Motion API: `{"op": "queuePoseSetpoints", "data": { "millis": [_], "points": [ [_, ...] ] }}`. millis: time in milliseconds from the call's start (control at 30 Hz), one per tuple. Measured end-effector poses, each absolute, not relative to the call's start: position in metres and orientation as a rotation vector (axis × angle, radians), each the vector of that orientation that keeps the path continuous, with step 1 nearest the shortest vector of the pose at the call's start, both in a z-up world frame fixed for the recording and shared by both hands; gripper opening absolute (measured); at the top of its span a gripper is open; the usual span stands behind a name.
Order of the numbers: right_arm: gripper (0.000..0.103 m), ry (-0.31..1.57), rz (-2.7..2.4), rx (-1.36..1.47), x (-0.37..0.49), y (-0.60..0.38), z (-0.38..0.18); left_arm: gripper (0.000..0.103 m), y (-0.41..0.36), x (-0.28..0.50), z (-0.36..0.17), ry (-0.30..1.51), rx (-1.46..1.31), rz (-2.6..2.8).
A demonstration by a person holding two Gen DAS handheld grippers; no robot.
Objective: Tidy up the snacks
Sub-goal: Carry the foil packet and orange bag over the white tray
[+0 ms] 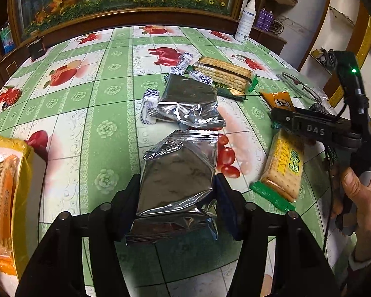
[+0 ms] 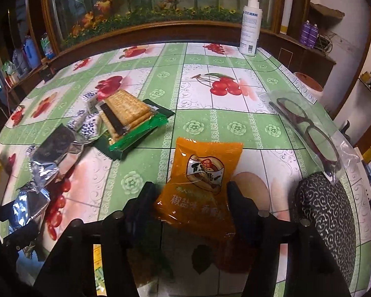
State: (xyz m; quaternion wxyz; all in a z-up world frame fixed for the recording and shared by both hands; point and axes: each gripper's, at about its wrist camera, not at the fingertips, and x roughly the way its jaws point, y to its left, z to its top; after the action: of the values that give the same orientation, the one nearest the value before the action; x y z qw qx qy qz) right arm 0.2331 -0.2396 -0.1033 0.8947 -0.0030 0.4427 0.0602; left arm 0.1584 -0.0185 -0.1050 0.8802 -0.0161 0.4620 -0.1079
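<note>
Gripping a silver packet, left gripper; right gripper clamps an orange packet.

Far tablecloth bare; spray bottle at its corner.

A wood-framed floral panel backs the green fruit-print tablecloth; white walls.

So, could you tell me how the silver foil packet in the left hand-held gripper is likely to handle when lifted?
The silver foil packet looks puffy and crinkled, so probably light and yielding under the left hand-held gripper. Its glossy film may be slippery. Its loose ends would likely flop.
</note>
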Motion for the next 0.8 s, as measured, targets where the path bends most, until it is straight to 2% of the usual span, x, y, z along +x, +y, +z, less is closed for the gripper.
{"op": "queuePoseSetpoints", "data": {
  "millis": [467, 800],
  "points": [
    [0.055, 0.798, 0.351, 0.034, 0.156, -0.201, -0.047, 0.057, 0.0, 0.099, -0.061, 0.856, -0.022, -0.148],
    [0.055, 0.749, 0.474, -0.035, 0.106, -0.139, -0.021, 0.057, 0.045, 0.05, -0.029, 0.774, -0.061, -0.041]
  ]
}}
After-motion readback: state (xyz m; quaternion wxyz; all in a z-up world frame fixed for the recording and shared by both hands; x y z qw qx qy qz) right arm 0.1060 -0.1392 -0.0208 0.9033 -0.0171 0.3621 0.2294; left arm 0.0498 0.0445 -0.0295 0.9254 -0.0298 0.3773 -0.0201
